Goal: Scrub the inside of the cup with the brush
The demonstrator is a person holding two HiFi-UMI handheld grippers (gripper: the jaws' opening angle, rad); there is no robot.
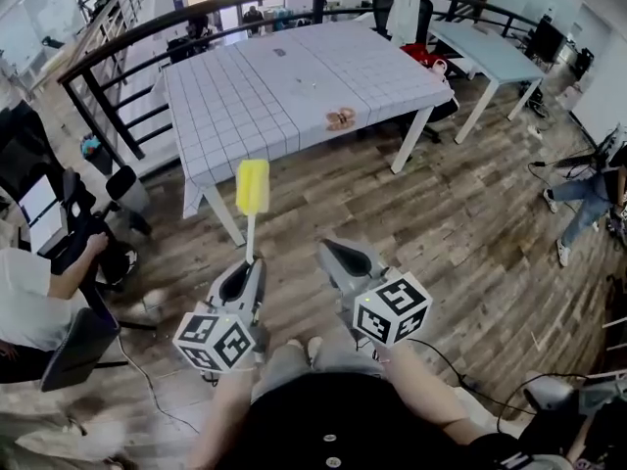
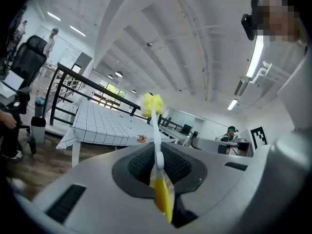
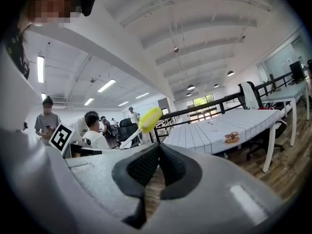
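I stand on the wooden floor, well short of the white checked table (image 1: 245, 96). My left gripper (image 1: 247, 265) is shut on the brush's yellow handle (image 2: 162, 194). Its white stem rises to a yellow sponge head (image 1: 252, 186), which also shows in the left gripper view (image 2: 151, 104) and the right gripper view (image 3: 149, 119). My right gripper (image 1: 338, 255) hangs beside it, shut with nothing between its pads (image 3: 141, 167). A small clear thing that may be the cup (image 3: 214, 126) stands far off on the table. Both grippers point roughly level towards the table.
A brownish object (image 1: 340, 118) lies near the table's front edge. A black railing (image 1: 108, 62) runs behind the table. A seated person (image 1: 39, 292) and office chairs are at the left, another person (image 1: 588, 199) at the right. A second table (image 1: 490, 52) stands at the back right. Cables lie on the floor.
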